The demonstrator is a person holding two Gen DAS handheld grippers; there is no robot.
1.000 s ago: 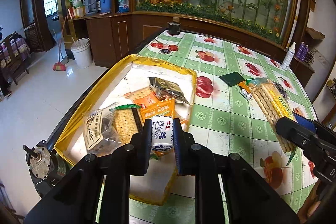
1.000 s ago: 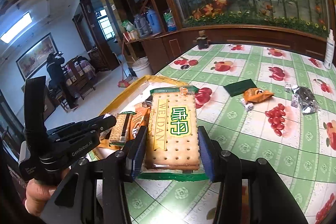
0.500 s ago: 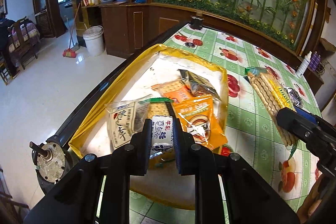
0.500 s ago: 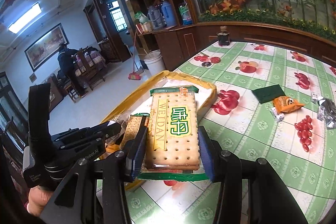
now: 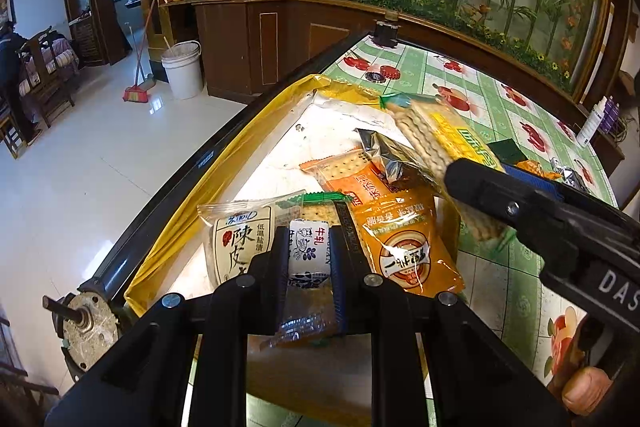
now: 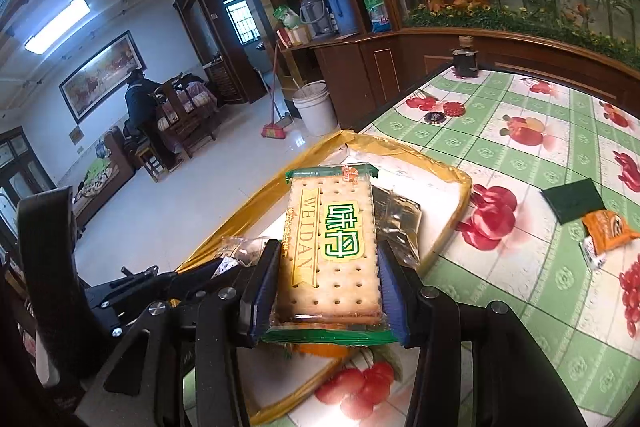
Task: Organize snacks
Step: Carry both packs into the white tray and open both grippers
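My left gripper [image 5: 309, 263] is shut on a small white and blue candy packet [image 5: 308, 253] and holds it over the near end of the yellow tray [image 5: 224, 171]. My right gripper [image 6: 328, 287] is shut on a long Weidan cracker pack [image 6: 332, 239], held above the tray [image 6: 460, 183]; the pack also shows in the left wrist view [image 5: 440, 143]. In the tray lie an orange pouch [image 5: 404, 247], an orange cracker pack [image 5: 348, 175], a clear plum packet [image 5: 240, 235] and a silver packet [image 5: 384, 151].
The table has a green fruit-print cloth [image 6: 532, 107]. On it lie a dark green square [image 6: 572, 199], an orange snack packet [image 6: 608, 227], bottle caps [image 6: 444, 113] and a dark jar [image 6: 464, 61]. The table's left edge [image 5: 208, 155] drops to the floor.
Both grippers have moved left over the tray, each still holding its snack. The cracker pack now hangs above the tray's right part.
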